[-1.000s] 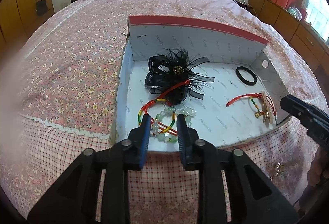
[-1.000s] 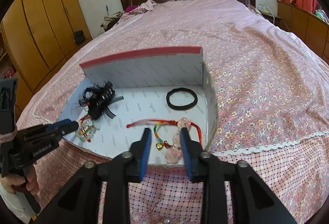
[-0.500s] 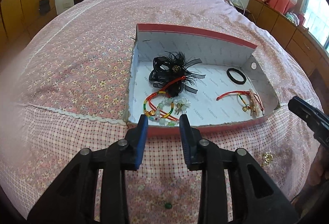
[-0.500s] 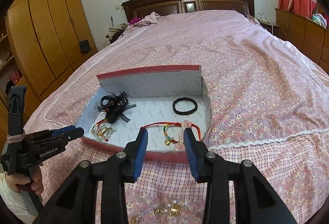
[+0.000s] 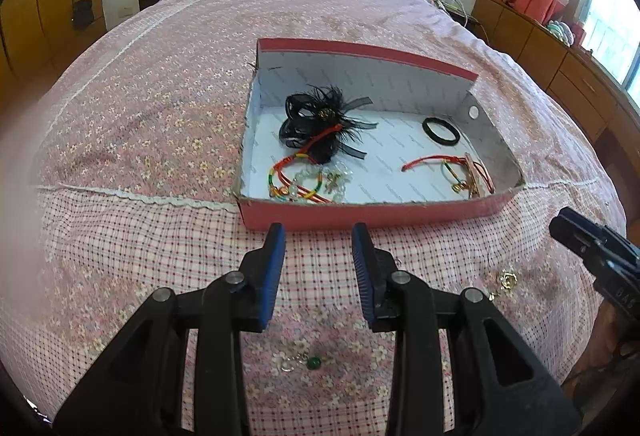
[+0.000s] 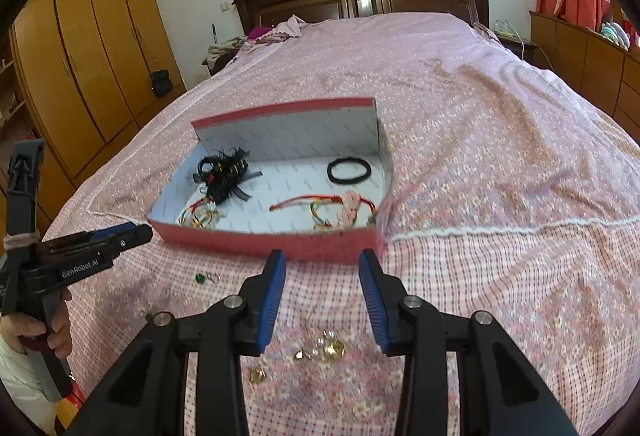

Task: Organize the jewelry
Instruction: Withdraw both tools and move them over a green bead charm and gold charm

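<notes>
White lettering "GenRobot.AI" runs along the black side of the left gripper (image 6: pixel 138 233), which shows at the left edge of the right wrist view, to the left of the right gripper's own fingers. In the left wrist view, the body of the right gripper (image 5: pixel 560 232) at the far right carries pale letters cut off by the edge; they look like "BAS", but that is not sure. The white lining inside the box (image 5: pixel 360 222) ahead of both grippers bears a repeated small grey print, too small to read.
</notes>
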